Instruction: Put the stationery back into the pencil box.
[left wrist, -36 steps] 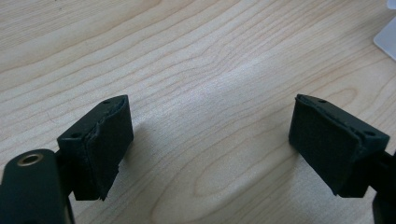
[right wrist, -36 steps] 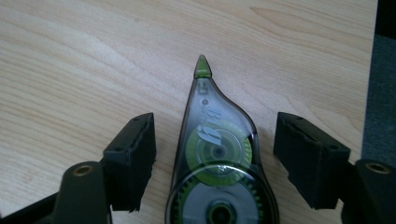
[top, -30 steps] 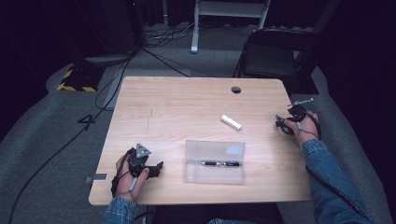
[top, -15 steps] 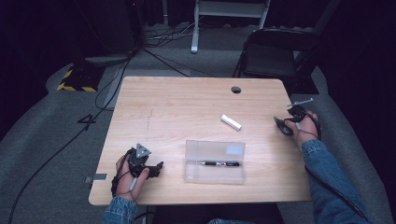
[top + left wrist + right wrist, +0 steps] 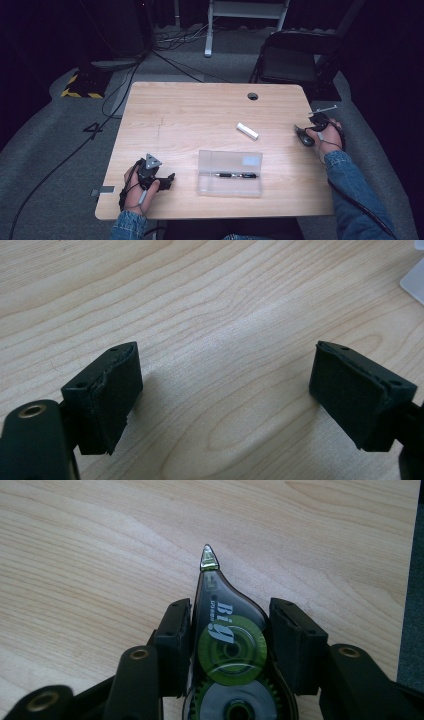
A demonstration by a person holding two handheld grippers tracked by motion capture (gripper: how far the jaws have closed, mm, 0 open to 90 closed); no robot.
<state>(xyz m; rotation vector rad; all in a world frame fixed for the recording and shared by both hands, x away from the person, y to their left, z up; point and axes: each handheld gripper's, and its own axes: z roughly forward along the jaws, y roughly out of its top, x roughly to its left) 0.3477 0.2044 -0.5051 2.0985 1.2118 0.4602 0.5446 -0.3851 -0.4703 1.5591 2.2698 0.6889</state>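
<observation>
Right gripper (image 5: pixel 230 645) jaws have just been closing since the earlier frame, and the correction tape dispenser (image 5: pixel 227 645) sits between them now, pads on both flat flanks, so it's gripped. Hands themselves look parked, nothing else on the table (image 5: pixel 200 115) shifted. Dispenser is at the far-right edge of the table, nose tip pointing away from the gripper, low over the wood. Left gripper (image 5: pixel 225 400) rests near-left, jaws wide apart with nothing but bare wood between them. Clear pencil case (image 5: pixel 230 172) with a pen (image 5: pixel 235 175) inside lies near centre; a small white eraser-like block (image 5: pixel 247 131) is beyond it, toward the right gripper. Handling, my guess: the dispenser is light, hard plastic shell, smooth and teardrop-shaped, so it may squirt forward out of the pads if squeezed on the taper. Best hold is across the widest part by the green reel, as it is now. Keep off the nose tip; looks thin and likely fragile. Moderate squeeze should do, shell may flex.
</observation>
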